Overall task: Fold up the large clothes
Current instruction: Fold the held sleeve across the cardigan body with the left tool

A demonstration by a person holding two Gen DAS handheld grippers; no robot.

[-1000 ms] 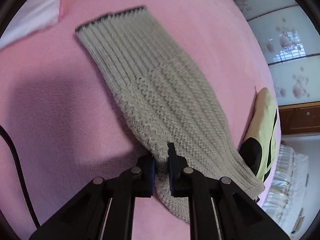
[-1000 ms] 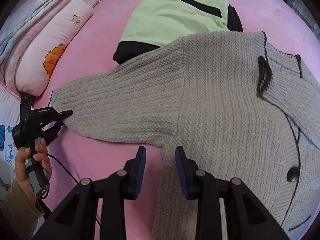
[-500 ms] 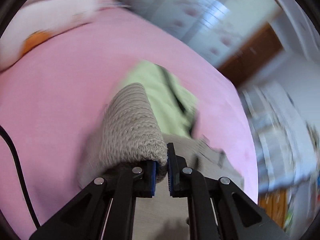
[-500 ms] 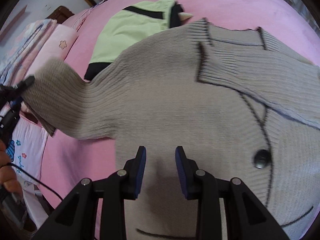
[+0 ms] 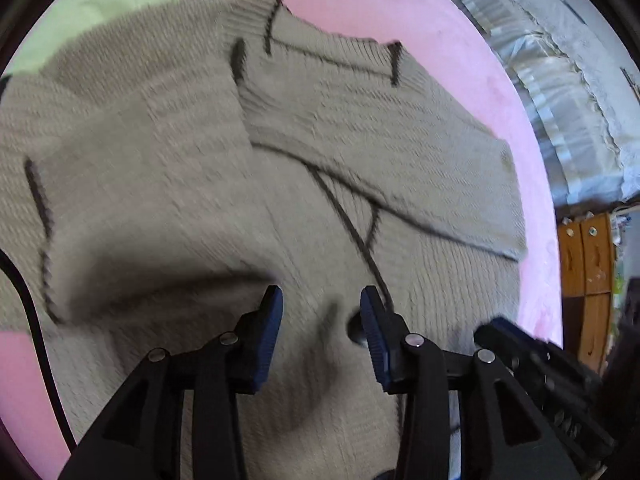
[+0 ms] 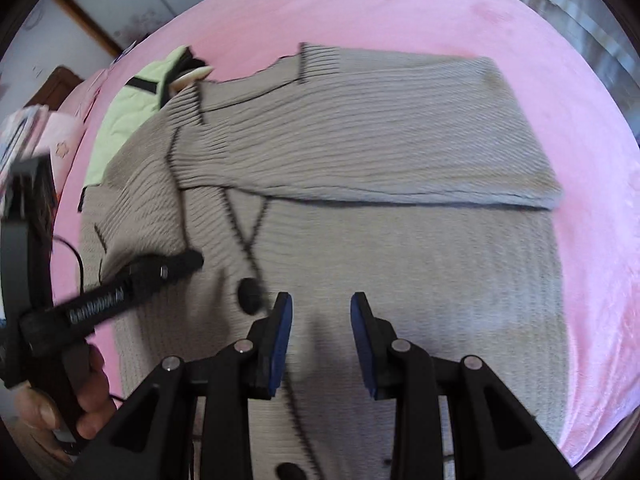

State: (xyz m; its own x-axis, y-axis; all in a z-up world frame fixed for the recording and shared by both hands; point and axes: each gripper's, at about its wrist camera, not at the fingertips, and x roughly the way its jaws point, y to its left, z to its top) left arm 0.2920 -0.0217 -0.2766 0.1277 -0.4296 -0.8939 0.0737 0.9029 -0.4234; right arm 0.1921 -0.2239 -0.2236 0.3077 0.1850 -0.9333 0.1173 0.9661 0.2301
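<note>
Left tongs (image 5: 320, 312) opening, releasing the left sleeve (image 5: 132, 184) just carried across the grey cardigan (image 6: 360, 240); right tongs (image 6: 320, 320) hover part-open, empty.

Your left wrist camera looks steeply down along its fingers, close over the grey cardigan (image 5: 168, 184) on the pink bed (image 5: 460, 52). Your right wrist camera also faces steeply down, from slightly farther back, taking in the same cardigan (image 6: 380, 264), the bed (image 6: 592, 248) and the left gripper (image 6: 192, 260) at its left edge. Both views share the cardigan's neckline, a dark button (image 5: 356, 330) (image 6: 250, 290) and the green garment (image 5: 108, 4) (image 6: 128, 120).
</note>
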